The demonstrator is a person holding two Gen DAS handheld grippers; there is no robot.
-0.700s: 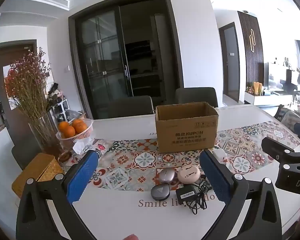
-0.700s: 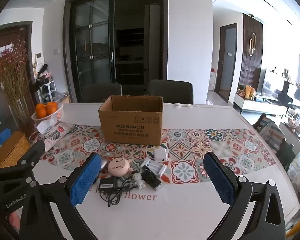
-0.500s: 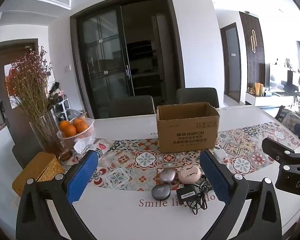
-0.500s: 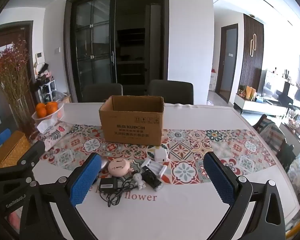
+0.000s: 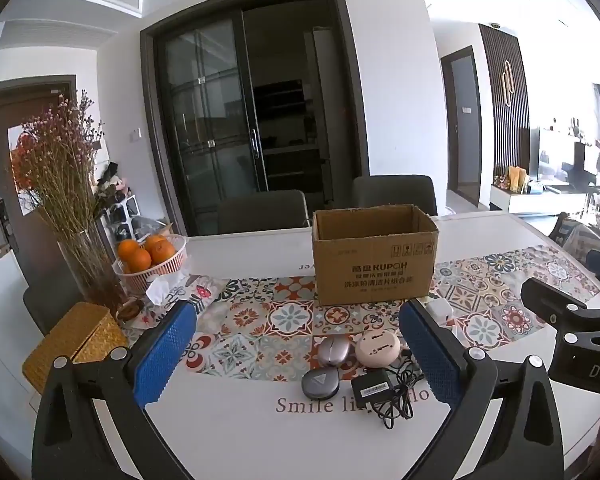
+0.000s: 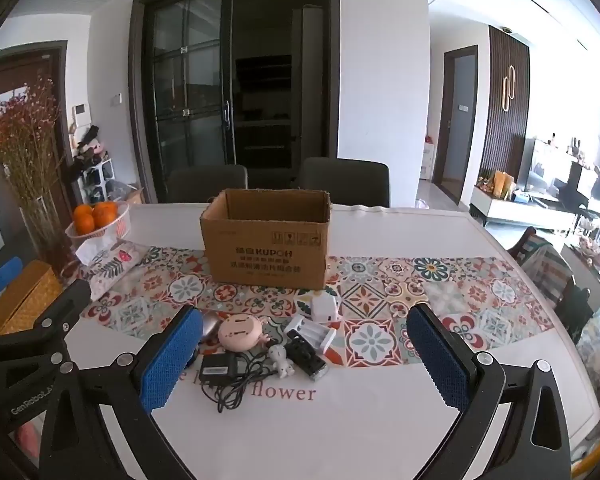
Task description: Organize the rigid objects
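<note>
Both grippers hang above the near edge of the surface (image 6: 380, 420), neither touching anything. The left gripper (image 5: 298, 354) has its jaws spread wide and empty; the right gripper (image 6: 304, 358) likewise, wide apart with nothing between them. That wide stance suits small, hard pieces of differing widths, since either tool could drop over any of them.

The things to sort lie in a loose cluster on the near side of the patterned runner (image 6: 380, 292), just in front of the open box (image 6: 266, 240). The box stands upright with its flaps out of the way, probably so pieces can be dropped in from above. In the cluster: a pink round case (image 6: 240, 333), a black adapter (image 6: 218, 368) with its cord (image 6: 236, 390) trailing toward the camera, a white plug (image 6: 325, 306), a white battery holder (image 6: 312, 332), a black clip (image 6: 306, 358) and a small figurine (image 6: 280, 358). The left view adds a mauve case (image 5: 333, 351) and a grey disc (image 5: 320, 382).

Nothing appears packed yet, so the task looks barely begun. The cord may snag neighbours when lifted.
</note>
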